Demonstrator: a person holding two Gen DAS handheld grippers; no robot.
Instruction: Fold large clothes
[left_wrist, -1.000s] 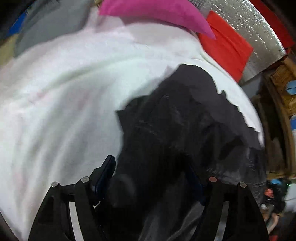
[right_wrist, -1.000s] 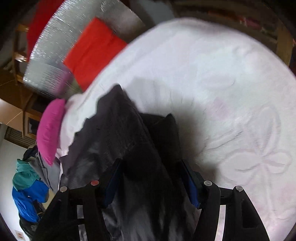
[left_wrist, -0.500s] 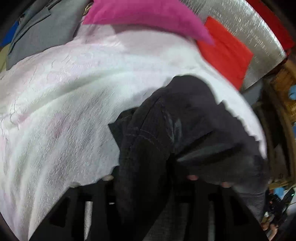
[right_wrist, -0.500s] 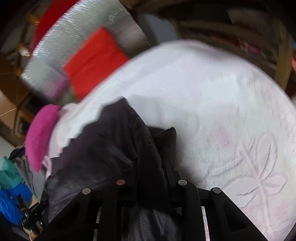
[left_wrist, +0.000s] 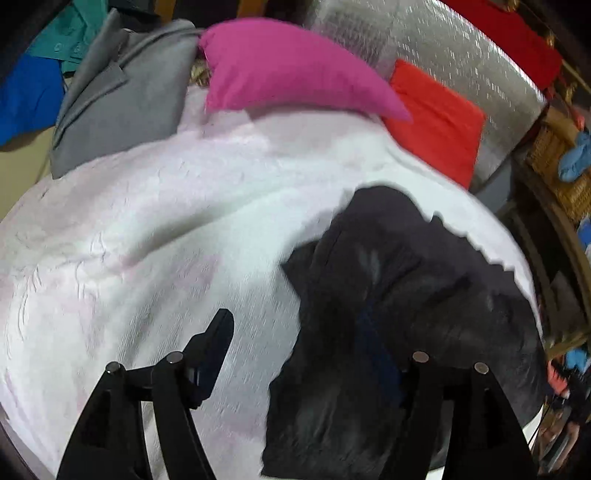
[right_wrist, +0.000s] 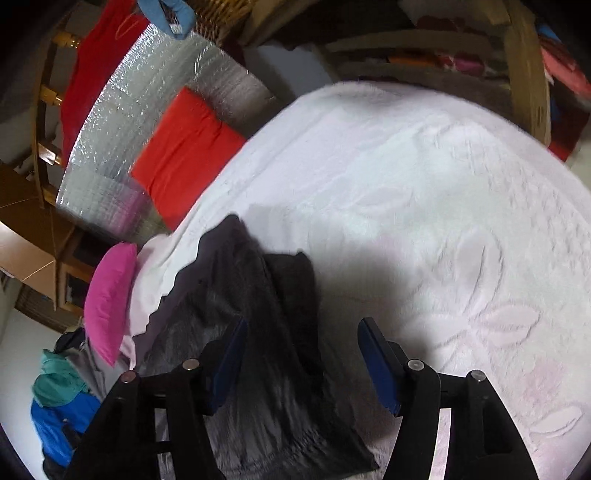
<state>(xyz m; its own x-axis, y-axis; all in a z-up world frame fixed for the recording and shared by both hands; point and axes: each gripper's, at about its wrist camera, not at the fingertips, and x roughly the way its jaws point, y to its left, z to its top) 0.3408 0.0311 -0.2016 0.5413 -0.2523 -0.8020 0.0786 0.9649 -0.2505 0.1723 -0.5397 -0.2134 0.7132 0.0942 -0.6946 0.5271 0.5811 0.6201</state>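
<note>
Bed (left_wrist: 155, 236): covered by a white, faintly pink blanket with an embossed flower pattern.
Dark garment (left_wrist: 399, 295): laid crumpled on the blanket near one edge.
Pink pillow (left_wrist: 291, 70): rested at the far end.
Red cushion (left_wrist: 436, 122): set beside the pink pillow.
Grey cloth (left_wrist: 118, 103): draped over the far corner.

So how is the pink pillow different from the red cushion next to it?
The bright pink pillow looks puffy and curves to a pointed tip, while the flat red square cushion is thin with straight edges. The pink one rests on the white fluffy blanket; the red one leans against the shiny silver sheet. Both sit at the blanket's far edge, beyond the crumpled black garment.
</note>
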